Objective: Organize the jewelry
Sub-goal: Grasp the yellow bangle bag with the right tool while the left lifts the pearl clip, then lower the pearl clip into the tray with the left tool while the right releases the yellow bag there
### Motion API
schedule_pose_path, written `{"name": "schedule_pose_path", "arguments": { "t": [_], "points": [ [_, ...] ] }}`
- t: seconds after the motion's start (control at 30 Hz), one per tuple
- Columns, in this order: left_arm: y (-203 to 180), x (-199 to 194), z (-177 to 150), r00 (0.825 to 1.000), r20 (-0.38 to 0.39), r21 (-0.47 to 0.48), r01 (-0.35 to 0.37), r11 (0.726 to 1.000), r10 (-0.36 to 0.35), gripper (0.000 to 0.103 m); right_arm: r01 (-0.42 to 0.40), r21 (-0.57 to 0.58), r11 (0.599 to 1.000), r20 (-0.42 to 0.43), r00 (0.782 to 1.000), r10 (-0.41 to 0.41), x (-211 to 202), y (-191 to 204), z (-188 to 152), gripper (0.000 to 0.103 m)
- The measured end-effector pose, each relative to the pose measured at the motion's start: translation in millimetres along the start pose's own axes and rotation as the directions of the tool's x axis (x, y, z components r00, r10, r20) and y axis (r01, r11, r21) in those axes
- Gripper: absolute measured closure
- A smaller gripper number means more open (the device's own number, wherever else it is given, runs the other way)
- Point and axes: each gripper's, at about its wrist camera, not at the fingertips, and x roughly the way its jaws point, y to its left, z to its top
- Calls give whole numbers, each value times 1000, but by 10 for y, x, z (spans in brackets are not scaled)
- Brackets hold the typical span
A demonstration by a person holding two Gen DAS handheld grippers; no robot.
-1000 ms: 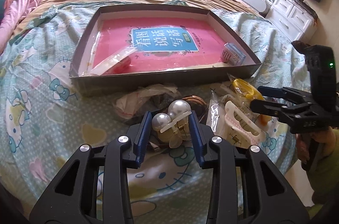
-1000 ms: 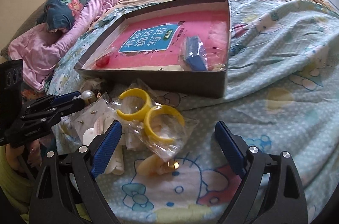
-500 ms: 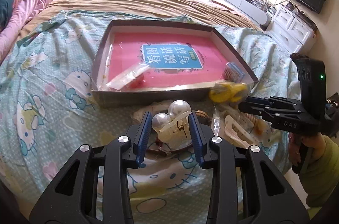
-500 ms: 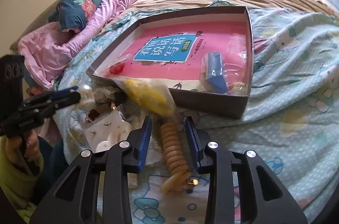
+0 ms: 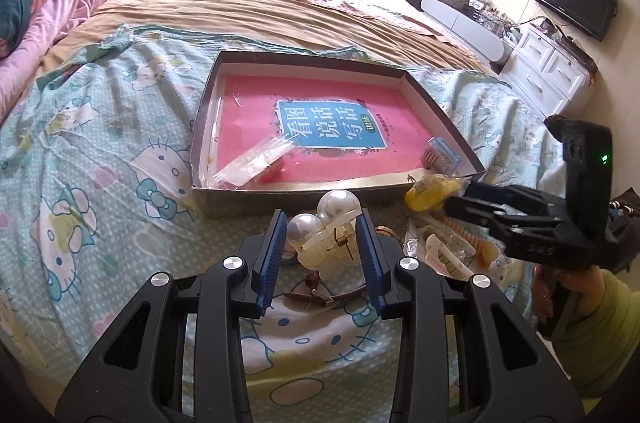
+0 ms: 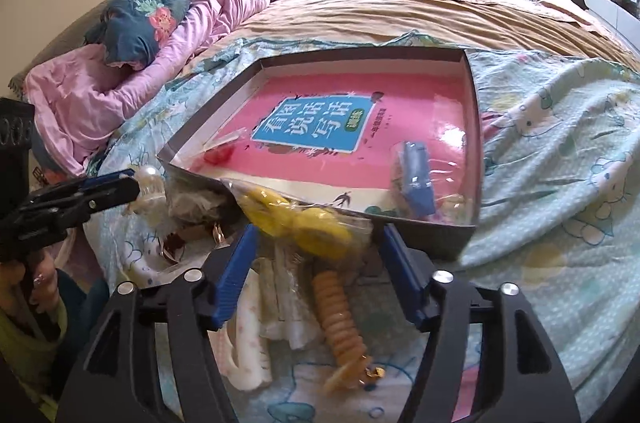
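Note:
My left gripper [image 5: 320,223] is shut on a translucent hair clip with two big pearls [image 5: 326,237], held above the bed in front of the box. In the right wrist view, that gripper [image 6: 132,183] and its clip [image 6: 150,183] show at the left. My right gripper [image 6: 320,235] pinches a clear bag of yellow bangles [image 6: 304,219], lifted close to the box's front wall; its jaws are opening slightly with the bag still between them. In the left wrist view, the bag [image 5: 430,189] hangs at the right gripper's tip [image 5: 460,195].
A shallow dark box [image 5: 320,189] on the patterned bedspread holds a pink book, a bagged blue item [image 6: 416,183] and a clear bag with something red [image 5: 256,159]. Loose pieces lie before it: a white clip [image 5: 444,255], an orange spiral tie [image 6: 340,319], a brown band [image 5: 320,297].
The right gripper closed from wide open onto the bag of yellow bangles and raised it off the bed toward the box. The left gripper rose a little, still holding the pearl clip.

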Motion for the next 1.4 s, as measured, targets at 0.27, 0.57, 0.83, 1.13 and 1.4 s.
{"name": "schedule_pose_path", "arguments": {
  "t": [0.27,0.57,0.83,1.13,1.4],
  "points": [
    [37,-41,73,1000,15,-9,-3,1000,3,75,-12,-108,994,89,996,22,-212,237,56,93],
    [87,-10,347,998,50,4,-36,999,36,75,-2,-121,993,172,985,23,-389,206,388,94],
    [36,234,578,999,38,21,-34,999,33,75,63,-79,995,186,981,-47,-265,-39,634,97],
    [-46,647,565,1000,-23,31,6,999,-5,75,74,19,997,186,980,-76,-172,-354,769,97],
    [-54,834,492,999,-52,43,15,999,-13,75,57,107,993,158,985,-73,-38,-537,822,97]
  ]
}}
